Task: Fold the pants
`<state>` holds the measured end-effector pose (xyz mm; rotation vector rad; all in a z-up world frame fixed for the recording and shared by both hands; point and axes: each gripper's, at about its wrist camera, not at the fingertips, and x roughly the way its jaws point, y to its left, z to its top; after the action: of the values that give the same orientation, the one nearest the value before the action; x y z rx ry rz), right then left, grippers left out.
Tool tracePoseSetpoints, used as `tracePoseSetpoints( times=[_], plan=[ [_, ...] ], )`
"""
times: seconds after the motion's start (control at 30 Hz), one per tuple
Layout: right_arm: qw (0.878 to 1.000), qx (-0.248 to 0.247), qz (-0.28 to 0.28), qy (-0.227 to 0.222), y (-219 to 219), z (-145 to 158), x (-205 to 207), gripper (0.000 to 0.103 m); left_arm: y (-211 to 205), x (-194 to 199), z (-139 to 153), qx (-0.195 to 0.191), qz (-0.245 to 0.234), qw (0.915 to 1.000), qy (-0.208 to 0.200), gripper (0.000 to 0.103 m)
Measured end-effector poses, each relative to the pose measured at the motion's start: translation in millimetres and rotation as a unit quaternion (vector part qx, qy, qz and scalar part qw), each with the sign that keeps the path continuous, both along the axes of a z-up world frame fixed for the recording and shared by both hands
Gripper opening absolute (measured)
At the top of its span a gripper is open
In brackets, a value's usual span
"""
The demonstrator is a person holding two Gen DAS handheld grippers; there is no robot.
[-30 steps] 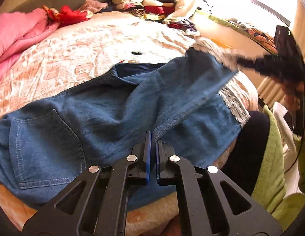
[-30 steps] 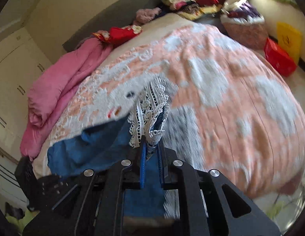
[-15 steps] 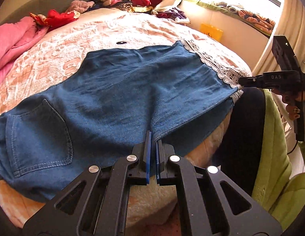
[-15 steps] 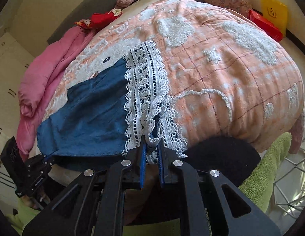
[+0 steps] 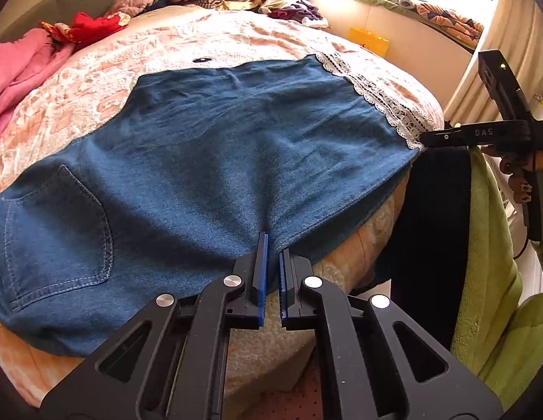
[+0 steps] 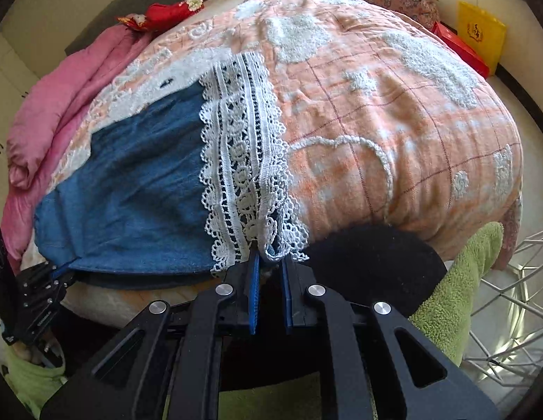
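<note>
Pants (image 5: 208, 161) lie flat on the bed (image 5: 236, 35), near edge drooping over the bed's side; whatever's under the denim is hidden. Left gripper (image 5: 272, 245): narrow gap betw. blue pads, tips right at the pants' near edge; can't tell if cloth is pinched. Right gripper (image 6: 270, 259): pads slightly apart, tips touching the lace hem (image 6: 243, 161); grip unclear too. Only left view shows the back pocket (image 5: 58, 231); only right view shows the yellow bag (image 6: 481, 35) beyond the bed.

Lace-hemmed denim pants (image 5: 208, 161) lie flat on bed.
</note>
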<state>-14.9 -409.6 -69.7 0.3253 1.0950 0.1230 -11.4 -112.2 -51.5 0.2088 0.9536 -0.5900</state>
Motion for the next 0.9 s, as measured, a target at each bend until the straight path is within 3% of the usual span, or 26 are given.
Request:
tracePoseSetpoints(
  times=[0.03,0.1,0.23,0.33,0.4,0.53,0.6,0.67,0.73,0.8,0.9],
  plan=[
    [1.000,-0.012,0.002,0.004,2,-1,1,0.012,0,2,-3,0.002,0.000,1.0000,0.006,0.002],
    [0.999,-0.034,-0.001,0.001,5,3,-1,0.024,1,4,-8,0.003,0.001,0.9999,0.012,0.002],
    [0.995,-0.079,0.003,-0.062,13,34,-14,0.028,3,5,-8,-0.004,0.002,0.9999,0.016,0.002],
    [0.992,-0.067,0.048,-0.093,35,48,-12,0.030,3,4,-9,-0.002,0.001,0.9999,0.017,0.002],
    [0.987,-0.068,0.109,-0.099,67,47,-5,0.030,3,3,-8,-0.001,0.000,0.9999,0.017,0.002],
    [0.975,-0.044,0.205,-0.075,117,30,10,0.030,5,-1,-6,-0.001,0.003,0.9997,0.023,0.007],
    [0.972,-0.067,0.222,-0.041,131,10,19,0.030,11,-6,0,-0.011,0.007,0.9995,0.028,0.023],
    [0.972,-0.081,0.222,0.001,130,-12,23,0.030,23,-12,9,-0.026,0.017,0.9992,0.024,0.031],
    [0.972,-0.072,0.224,-0.004,125,-14,20,0.030,46,-16,21,-0.033,0.052,0.9981,0.010,0.032],
    [0.973,-0.061,0.224,-0.005,119,-12,18,0.030,76,-13,32,-0.038,0.107,0.9935,-0.002,0.042],
    [0.974,-0.042,0.220,-0.023,107,-1,17,0.032,129,-6,46,-0.052,0.211,0.9760,-0.012,0.043]
  ],
)
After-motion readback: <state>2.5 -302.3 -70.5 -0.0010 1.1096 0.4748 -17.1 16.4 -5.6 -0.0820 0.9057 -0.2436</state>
